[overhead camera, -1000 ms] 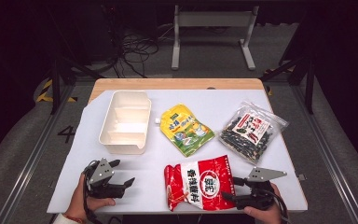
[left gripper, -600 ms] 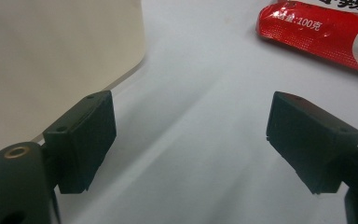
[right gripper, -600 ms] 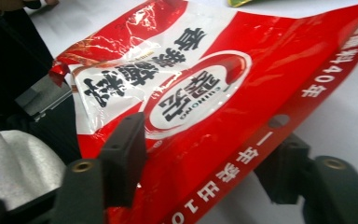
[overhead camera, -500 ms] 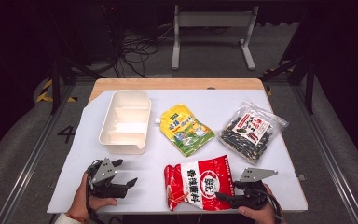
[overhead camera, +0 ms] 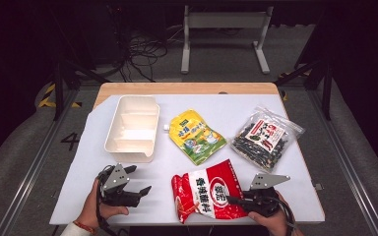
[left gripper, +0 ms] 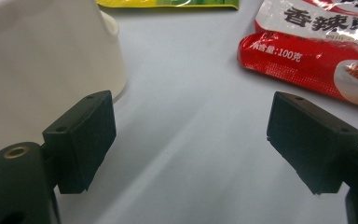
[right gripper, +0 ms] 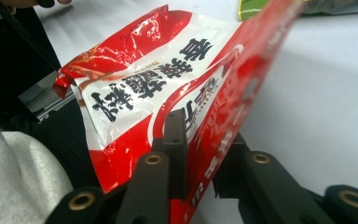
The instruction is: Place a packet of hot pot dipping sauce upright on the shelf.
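Observation:
A red and white snack bag (overhead camera: pixel 207 192) lies at the front middle of the table. My right gripper (overhead camera: pixel 232 199) is shut on its right edge, and in the right gripper view the bag (right gripper: pixel 168 88) stands pinched between the two black jaws (right gripper: pixel 200 154). My left gripper (overhead camera: pixel 140 182) rests open near the front left, just in front of the white divided tray (overhead camera: pixel 132 128). The left gripper view has the tray wall (left gripper: pixel 46 70) at left, the red bag (left gripper: pixel 317 51) at upper right, and bare table between the open jaws (left gripper: pixel 191 149).
A yellow-green pouch (overhead camera: pixel 197 135) lies at the table's middle. A clear bag of dark snacks (overhead camera: pixel 266 137) sits at the right. The white sheet (overhead camera: pixel 167 167) covers the wooden table; its front edge runs close to both hands.
My right gripper has moved left onto the red bag's edge and shut on it, lifting that edge slightly. The left gripper has stayed in place.

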`<state>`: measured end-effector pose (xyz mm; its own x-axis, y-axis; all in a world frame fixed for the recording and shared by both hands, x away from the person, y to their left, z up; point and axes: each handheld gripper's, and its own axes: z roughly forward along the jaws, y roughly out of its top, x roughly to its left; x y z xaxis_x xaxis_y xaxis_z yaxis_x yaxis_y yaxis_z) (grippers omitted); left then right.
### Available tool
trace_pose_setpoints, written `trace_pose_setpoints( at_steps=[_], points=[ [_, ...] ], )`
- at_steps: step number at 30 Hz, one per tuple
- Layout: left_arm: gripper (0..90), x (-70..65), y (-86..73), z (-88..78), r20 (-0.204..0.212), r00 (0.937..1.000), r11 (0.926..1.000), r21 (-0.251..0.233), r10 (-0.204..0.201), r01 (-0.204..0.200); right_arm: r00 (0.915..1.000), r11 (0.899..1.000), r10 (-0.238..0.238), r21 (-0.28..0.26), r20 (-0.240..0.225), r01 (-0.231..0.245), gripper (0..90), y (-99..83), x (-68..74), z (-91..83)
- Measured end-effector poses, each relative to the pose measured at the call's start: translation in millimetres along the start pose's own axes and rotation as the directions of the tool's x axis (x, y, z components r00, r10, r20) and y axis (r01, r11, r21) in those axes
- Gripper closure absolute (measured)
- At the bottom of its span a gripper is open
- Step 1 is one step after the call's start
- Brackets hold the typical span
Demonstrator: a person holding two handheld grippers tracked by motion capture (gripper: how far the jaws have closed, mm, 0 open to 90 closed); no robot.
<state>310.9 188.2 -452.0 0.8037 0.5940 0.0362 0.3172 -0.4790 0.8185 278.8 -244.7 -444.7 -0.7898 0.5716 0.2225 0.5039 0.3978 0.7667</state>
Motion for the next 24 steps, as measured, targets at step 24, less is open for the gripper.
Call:
trace_pose_setpoints(
  at_steps=[24],
  points=[
    [15.9, -17.6, 39.6, 55.1, 0.186, 0.9800, 0.9938, 0.072, 0.070, -0.085, 0.9749, 0.977, -0.215, 0.009, 0.057, 0.215, 89.2, 53.6, 5.1, 27.1]
  ],
)
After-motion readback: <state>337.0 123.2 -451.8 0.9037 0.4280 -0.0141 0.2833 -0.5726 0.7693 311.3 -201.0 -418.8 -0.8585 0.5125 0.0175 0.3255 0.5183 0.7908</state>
